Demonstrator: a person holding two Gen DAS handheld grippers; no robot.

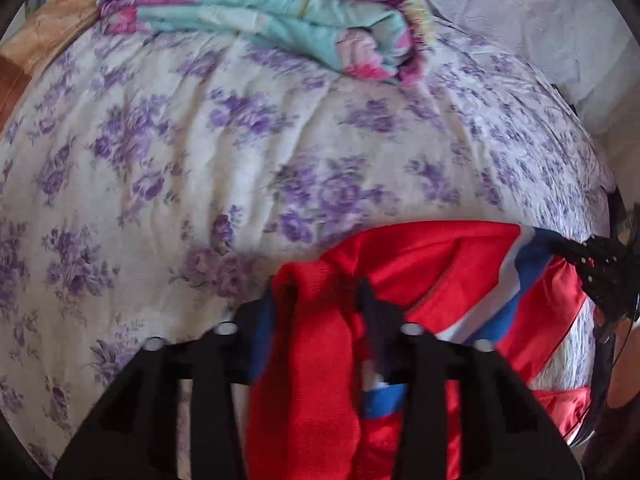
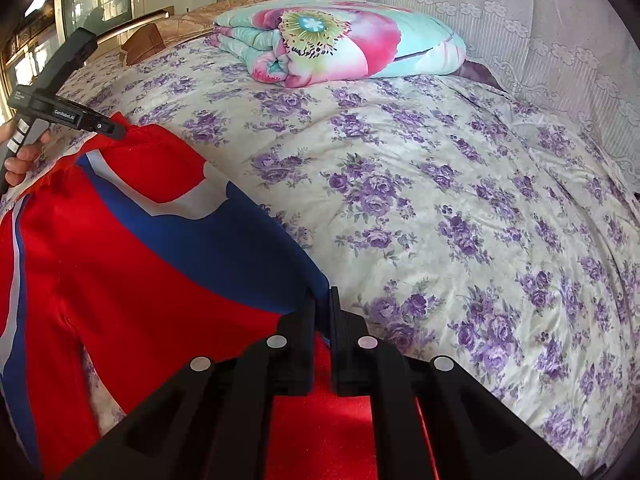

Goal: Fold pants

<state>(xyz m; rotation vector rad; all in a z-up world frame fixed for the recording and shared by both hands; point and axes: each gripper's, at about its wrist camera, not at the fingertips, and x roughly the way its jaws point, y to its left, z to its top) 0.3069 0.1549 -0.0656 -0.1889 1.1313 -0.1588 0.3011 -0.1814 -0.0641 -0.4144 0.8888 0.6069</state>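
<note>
The red pants [image 2: 120, 280] with blue and white side stripes hang stretched between my two grippers above the bed. My left gripper [image 1: 320, 296] is shut on a bunched red edge of the pants [image 1: 420, 256]; it also shows in the right wrist view [image 2: 114, 130] at the upper left, pinching the far corner. My right gripper [image 2: 322, 304] is shut on the near blue-striped edge; it also shows in the left wrist view [image 1: 600, 260] at the right, gripping the striped corner. The lower part of the pants is hidden below both views.
The bed is covered with a white sheet with purple flowers [image 2: 440, 200]. A folded turquoise and pink quilt [image 2: 340, 40] lies at the head of the bed. A lace curtain [image 2: 540, 20] hangs on the right. A wooden headboard [image 2: 144, 44] stands at the far left.
</note>
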